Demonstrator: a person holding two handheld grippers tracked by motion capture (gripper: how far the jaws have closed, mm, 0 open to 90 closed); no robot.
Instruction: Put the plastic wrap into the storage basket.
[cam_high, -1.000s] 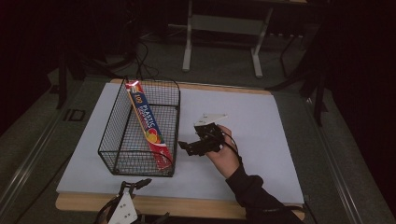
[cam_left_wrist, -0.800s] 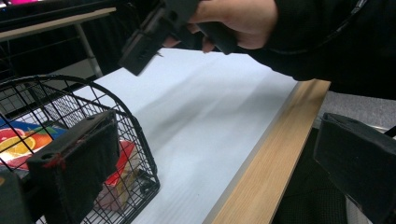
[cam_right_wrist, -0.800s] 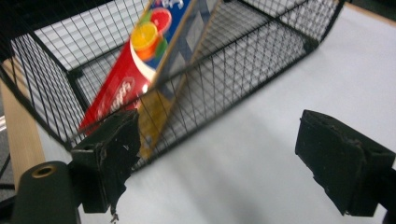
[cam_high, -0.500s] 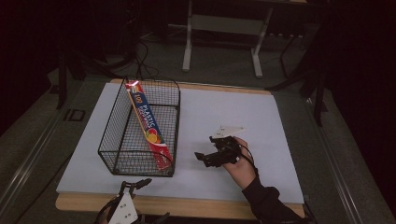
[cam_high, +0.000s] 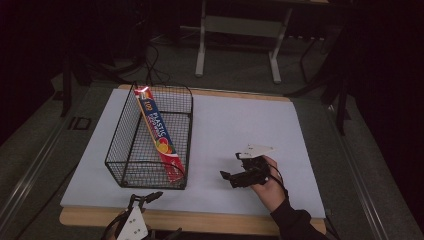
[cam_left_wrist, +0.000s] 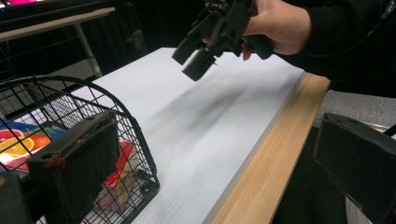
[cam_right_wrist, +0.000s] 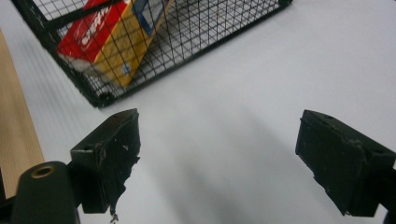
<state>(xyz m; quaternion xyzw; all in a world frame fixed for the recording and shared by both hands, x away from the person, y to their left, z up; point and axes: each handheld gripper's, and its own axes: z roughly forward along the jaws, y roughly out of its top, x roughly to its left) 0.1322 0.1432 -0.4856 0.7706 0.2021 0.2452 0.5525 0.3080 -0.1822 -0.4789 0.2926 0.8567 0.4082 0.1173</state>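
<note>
In the high view, the right tool (cam_high: 235, 176) hovers over the bare white worktop (cam_high: 240, 125), empty, beside the wire basket (cam_high: 125, 172); the plastic-wrap box (cam_high: 159, 136) leans inside the basket, so placement appears done and withdrawal is the step in hand. Compared with one second ago, the right tool has drawn back toward the near edge. In the left gripper view, the left tool (cam_left_wrist: 224, 168) stands wide apart and empty by the worktop edge. In the right gripper view, the jaws stand apart, empty; the next move likely needs only parking.
</note>
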